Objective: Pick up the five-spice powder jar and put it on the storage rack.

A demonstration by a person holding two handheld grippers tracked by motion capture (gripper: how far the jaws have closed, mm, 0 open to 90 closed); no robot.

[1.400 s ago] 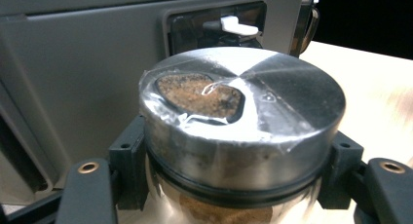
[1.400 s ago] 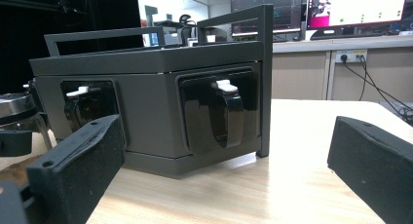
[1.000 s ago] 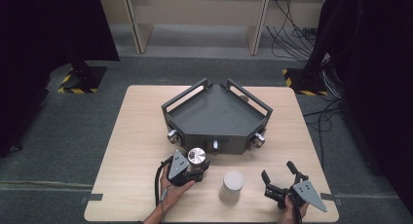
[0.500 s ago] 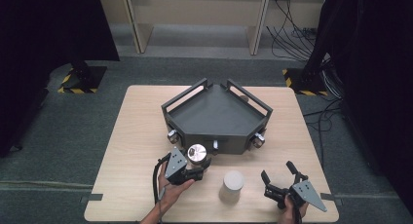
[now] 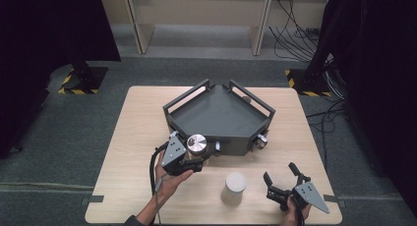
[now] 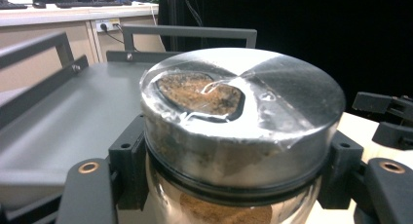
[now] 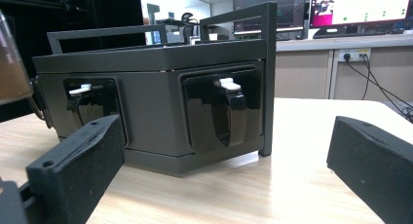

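Observation:
A glass jar point(image 5: 196, 143) with a silver lid and brown contents is held at the front left corner of the dark grey tray point(image 5: 219, 115). My left gripper point(image 5: 191, 157) is shut on it. In the left gripper view the jar point(image 6: 238, 136), its lid covered in clear film, sits between the two jaws with the tray point(image 6: 63, 121) behind it. A white cylinder point(image 5: 234, 186) stands on the table in front of the tray. My right gripper point(image 5: 281, 178) is open near the table's front right, and its pads point(image 7: 78, 170) face the tray point(image 7: 156, 97).
The tray has raised handle rails and black latches point(image 7: 226, 109) on its side walls. Round knobs point(image 5: 260, 141) stick out of its front wall. Cables lie on the floor at the back right. Bare tabletop point(image 5: 137, 137) lies left of the tray.
My left gripper has carried the jar up and toward the tray's front corner. The right gripper and the white cylinder have stayed put.

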